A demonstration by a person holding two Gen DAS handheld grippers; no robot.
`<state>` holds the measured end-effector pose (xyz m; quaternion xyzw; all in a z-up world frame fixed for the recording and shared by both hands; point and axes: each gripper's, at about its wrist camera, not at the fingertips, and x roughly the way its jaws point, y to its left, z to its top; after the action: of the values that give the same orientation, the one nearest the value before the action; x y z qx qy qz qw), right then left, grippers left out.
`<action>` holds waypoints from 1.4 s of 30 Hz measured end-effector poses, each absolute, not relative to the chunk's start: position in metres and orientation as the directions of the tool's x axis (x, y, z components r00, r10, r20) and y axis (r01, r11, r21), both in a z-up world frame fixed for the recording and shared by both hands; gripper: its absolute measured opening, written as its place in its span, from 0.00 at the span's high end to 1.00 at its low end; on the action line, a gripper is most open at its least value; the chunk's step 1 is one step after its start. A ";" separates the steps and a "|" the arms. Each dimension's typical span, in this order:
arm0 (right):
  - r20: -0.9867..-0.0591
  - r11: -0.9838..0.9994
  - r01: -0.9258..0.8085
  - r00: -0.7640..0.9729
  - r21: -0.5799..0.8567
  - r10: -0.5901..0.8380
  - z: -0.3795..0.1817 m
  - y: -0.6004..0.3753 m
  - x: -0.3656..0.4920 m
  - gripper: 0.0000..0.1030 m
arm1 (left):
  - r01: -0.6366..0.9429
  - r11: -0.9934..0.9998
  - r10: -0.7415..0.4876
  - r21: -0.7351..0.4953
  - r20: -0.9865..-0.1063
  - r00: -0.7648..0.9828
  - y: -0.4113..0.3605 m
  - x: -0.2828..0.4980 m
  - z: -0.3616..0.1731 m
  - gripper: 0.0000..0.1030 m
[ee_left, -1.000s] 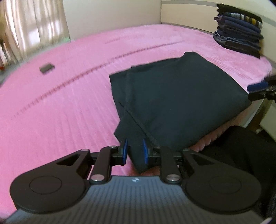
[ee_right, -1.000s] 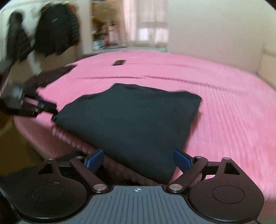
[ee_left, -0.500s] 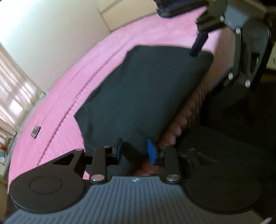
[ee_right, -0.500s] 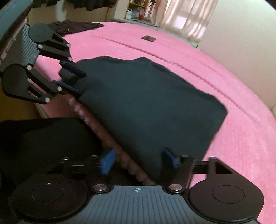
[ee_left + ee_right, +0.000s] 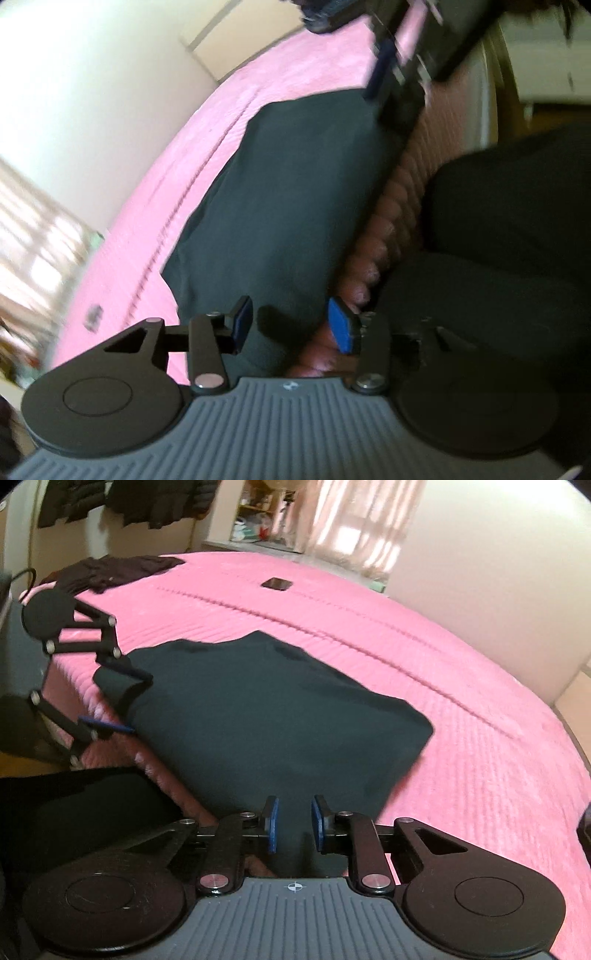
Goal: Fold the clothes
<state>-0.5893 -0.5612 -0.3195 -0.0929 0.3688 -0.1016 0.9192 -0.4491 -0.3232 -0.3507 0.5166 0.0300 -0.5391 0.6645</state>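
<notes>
Fingers first: our right gripper has just been closing and its blue pads stand narrow, with the near edge of the dark garment running between them. We cannot tell from the right wrist view whether the pads press the cloth yet; a sliver of gap seems to remain on each side. Our left gripper has just been opening and stands at a middling width, with the garment's other near corner and the rolled edge of the pink bed between its fingers, neither pad touching cloth.

The garment lies folded flat at the near edge of the bed, ahead of both pairs of fingers. In the right wrist view the left gripper sits at the garment's far left corner, which is lifted and curled a little over its upper finger.

We judge the step to be taking both near corners for the next fold. To do it well we should:

- finish the right grip on all the layers, not just the top one, so the stack does not slide apart;
- slip the left fingers further in so one goes under the corner and clear of the bedspread, then close;
- check that the bedspread is not pinched along with the cloth;
- lift both corners together and level, keeping the edge taut between the grippers.

A small dark object lies well beyond the fingers and is out of the way.
</notes>
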 end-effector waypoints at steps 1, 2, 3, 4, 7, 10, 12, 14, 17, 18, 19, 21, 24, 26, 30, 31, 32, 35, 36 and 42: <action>-0.654 0.960 0.122 0.710 -0.251 -0.261 -0.318 -0.561 -0.592 0.82 | 0.723 -0.131 -0.685 0.678 -0.590 0.428 -0.328 -0.451 -0.355 0.58; -0.649 0.959 0.122 0.713 -0.257 -0.265 -0.318 -0.560 -0.594 0.82 | 0.700 -0.149 -0.687 0.698 -0.582 0.435 -0.332 -0.453 -0.359 0.58; -0.645 0.955 0.104 0.717 -0.276 -0.264 -0.318 -0.555 -0.596 0.82 | 0.672 -0.171 -0.688 0.721 -0.575 0.442 -0.336 -0.454 -0.364 0.58; -0.642 0.952 0.086 0.720 -0.295 -0.264 -0.319 -0.551 -0.599 0.81 | 0.640 -0.193 -0.692 0.744 -0.566 0.449 -0.339 -0.456 -0.369 0.57; -0.642 0.934 0.006 0.724 -0.357 -0.250 -0.328 -0.533 -0.602 0.41 | 0.610 -0.224 -0.694 0.760 -0.564 0.447 -0.341 -0.456 -0.374 0.59; -0.652 0.913 -0.070 0.722 -0.401 -0.231 -0.344 -0.518 -0.593 0.32 | 0.718 -0.175 -0.685 0.673 -0.608 0.403 -0.343 -0.438 -0.359 0.60; -0.659 0.896 -0.108 0.716 -0.431 -0.230 -0.351 -0.514 -0.581 0.32 | 0.800 -0.120 -0.680 0.588 -0.635 0.365 -0.344 -0.423 -0.346 0.60; -0.663 0.862 -0.147 0.704 -0.485 -0.253 -0.360 -0.511 -0.567 0.32 | 0.853 -0.084 -0.679 0.515 -0.657 0.329 -0.345 -0.409 -0.337 0.59; -0.685 0.845 -0.176 0.678 -0.504 -0.267 -0.368 -0.516 -0.552 0.60 | 0.885 -0.078 -0.677 0.460 -0.676 0.292 -0.347 -0.398 -0.331 0.58; -0.692 0.854 -0.178 0.675 -0.489 -0.255 -0.365 -0.519 -0.550 0.66 | 0.881 -0.086 -0.679 0.465 -0.675 0.289 -0.347 -0.397 -0.332 0.58; -0.698 0.870 -0.170 0.675 -0.463 -0.240 -0.360 -0.523 -0.550 0.69 | 0.872 -0.099 -0.681 0.479 -0.671 0.292 -0.346 -0.399 -0.333 0.58; -0.689 0.901 -0.130 0.692 -0.414 -0.217 -0.344 -0.531 -0.552 0.73 | 0.850 -0.123 -0.687 0.512 -0.663 0.299 -0.345 -0.404 -0.335 0.58; -0.659 0.924 -0.077 0.723 -0.375 -0.207 -0.322 -0.538 -0.557 0.74 | 0.770 -0.160 -0.697 0.617 -0.623 0.354 -0.342 -0.423 -0.343 0.57; -0.653 0.931 -0.065 0.731 -0.359 -0.201 -0.318 -0.539 -0.559 0.74 | 0.695 -0.184 -0.704 0.695 -0.587 0.400 -0.342 -0.435 -0.351 0.56; -0.670 0.923 -0.088 0.714 -0.376 -0.205 -0.331 -0.530 -0.564 0.73 | 0.584 -0.205 -0.695 0.786 -0.537 0.479 -0.357 -0.440 -0.369 0.58; -0.674 0.919 -0.095 0.709 -0.383 -0.208 -0.335 -0.527 -0.566 0.73 | 0.567 -0.210 -0.683 0.796 -0.535 0.498 -0.362 -0.437 -0.372 0.62; -0.670 0.910 -0.099 0.710 -0.402 -0.219 -0.338 -0.523 -0.568 0.73 | 0.559 -0.217 -0.672 0.800 -0.538 0.510 -0.366 -0.434 -0.374 0.69; -0.639 0.865 -0.109 0.720 -0.490 -0.271 -0.349 -0.508 -0.574 0.53 | 0.609 -0.214 -0.664 0.764 -0.571 0.483 -0.370 -0.424 -0.366 0.78; -0.626 0.847 -0.114 0.725 -0.519 -0.287 -0.354 -0.503 -0.573 0.35 | 0.625 -0.209 -0.666 0.752 -0.577 0.472 -0.371 -0.421 -0.362 0.78; -0.593 0.786 -0.141 0.738 -0.602 -0.322 -0.372 -0.493 -0.547 0.32 | 0.839 -0.083 -0.669 0.538 -0.654 0.354 -0.373 -0.392 -0.324 0.79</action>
<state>-0.5466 -0.4932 -0.3722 -0.3229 0.3581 -0.0516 0.8746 -0.3923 -0.3734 -0.3238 0.4754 0.0892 -0.5614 0.6714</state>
